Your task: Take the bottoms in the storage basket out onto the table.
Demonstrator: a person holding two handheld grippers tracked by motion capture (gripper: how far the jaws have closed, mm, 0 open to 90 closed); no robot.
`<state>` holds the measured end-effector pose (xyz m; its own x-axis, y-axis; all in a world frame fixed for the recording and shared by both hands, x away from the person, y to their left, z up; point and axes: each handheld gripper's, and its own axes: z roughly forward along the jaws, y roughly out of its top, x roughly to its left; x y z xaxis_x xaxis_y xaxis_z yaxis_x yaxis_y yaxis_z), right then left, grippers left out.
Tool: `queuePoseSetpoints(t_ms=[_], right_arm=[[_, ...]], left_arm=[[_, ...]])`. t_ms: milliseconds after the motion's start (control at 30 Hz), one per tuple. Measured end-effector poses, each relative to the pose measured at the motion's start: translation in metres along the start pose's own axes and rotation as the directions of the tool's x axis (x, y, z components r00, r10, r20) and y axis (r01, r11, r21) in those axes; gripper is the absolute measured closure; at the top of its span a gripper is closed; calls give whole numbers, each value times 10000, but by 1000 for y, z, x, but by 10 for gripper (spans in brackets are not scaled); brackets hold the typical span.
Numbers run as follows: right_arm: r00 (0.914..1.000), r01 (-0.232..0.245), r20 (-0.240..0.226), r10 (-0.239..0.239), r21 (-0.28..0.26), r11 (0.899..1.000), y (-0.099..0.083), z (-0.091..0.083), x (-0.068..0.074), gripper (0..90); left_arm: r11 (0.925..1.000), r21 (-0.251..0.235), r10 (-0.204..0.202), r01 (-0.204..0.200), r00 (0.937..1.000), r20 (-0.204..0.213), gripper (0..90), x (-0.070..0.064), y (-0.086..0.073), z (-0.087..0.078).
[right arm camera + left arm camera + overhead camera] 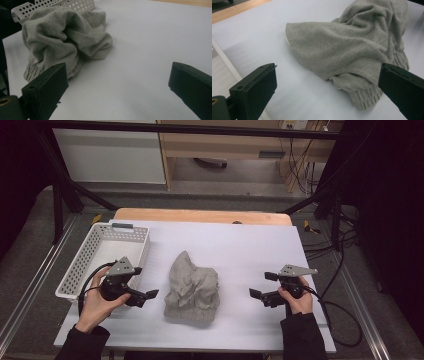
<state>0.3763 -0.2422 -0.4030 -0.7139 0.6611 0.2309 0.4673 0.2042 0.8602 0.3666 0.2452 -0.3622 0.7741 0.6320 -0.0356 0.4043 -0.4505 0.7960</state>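
Note:
A crumpled grey knit garment (192,287) with a ribbed hem lies in a heap at the middle of the white table (250,245). My left gripper (146,298) is just left of the heap, open, jaws pointing at it. In the left gripper view the garment (352,47) sits close ahead between the spread jaws, untouched. My right gripper (262,286) is to the right of the heap with a gap of bare table between, open and empty. From the right gripper view the garment (65,37) lies ahead to the left.
A white perforated plastic basket (107,255) stands at the table's left side, behind my left hand; its rim (50,6) shows beyond the garment in the right gripper view. Wooden table edge at the back. Cables trail off the right side.

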Motion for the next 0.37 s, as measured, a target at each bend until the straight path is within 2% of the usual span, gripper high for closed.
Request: queuePoseSetpoints(t_ms=[367], right_arm=[[10000,-12,-16,12,39,10000,-1,0,0,30]], left_arm=[[9999,-99,-76,74,9999,-156,17,5,-7,-5]])
